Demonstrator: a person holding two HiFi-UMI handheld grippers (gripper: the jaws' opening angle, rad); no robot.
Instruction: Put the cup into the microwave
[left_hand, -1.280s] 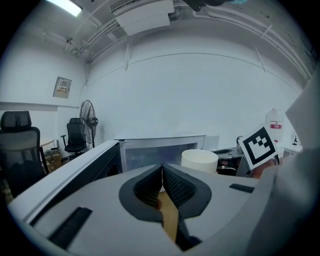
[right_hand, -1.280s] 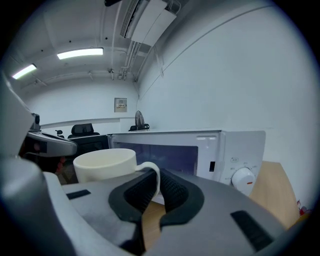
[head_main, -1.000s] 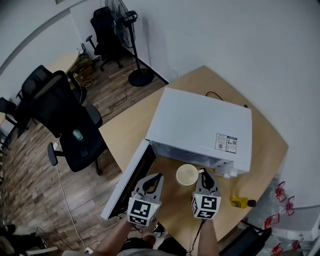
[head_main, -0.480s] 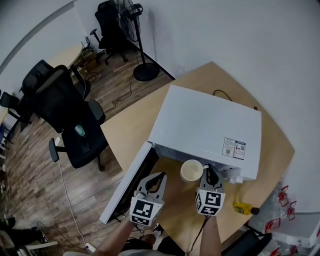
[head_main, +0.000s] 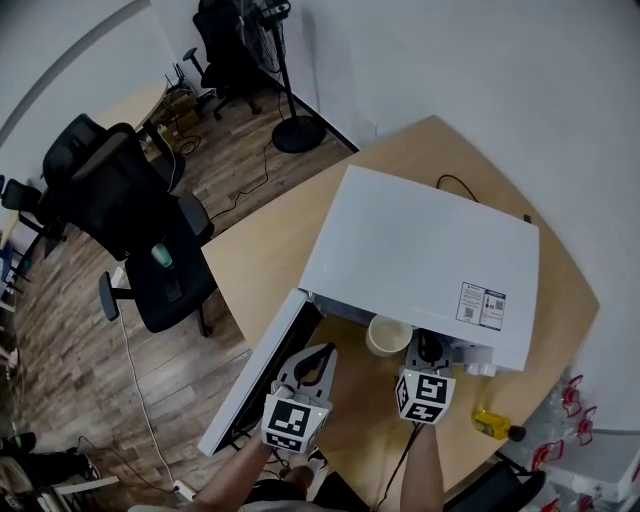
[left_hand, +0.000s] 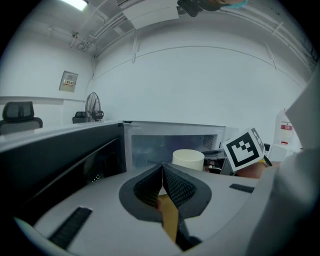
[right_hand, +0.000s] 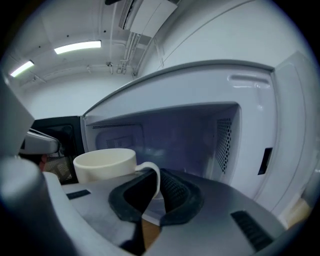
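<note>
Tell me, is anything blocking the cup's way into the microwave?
Nothing visible does. The door is swung wide open at the left, the microwave looks bare inside, and the cup, held by its handle in the right hand-held gripper, is at the opening.

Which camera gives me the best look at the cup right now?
The right gripper view: the cup fills the near field, handle clamped by the right gripper, in front of the open microwave. The head view shows only its rim from above; the left gripper view shows it small and partly hidden.
</note>
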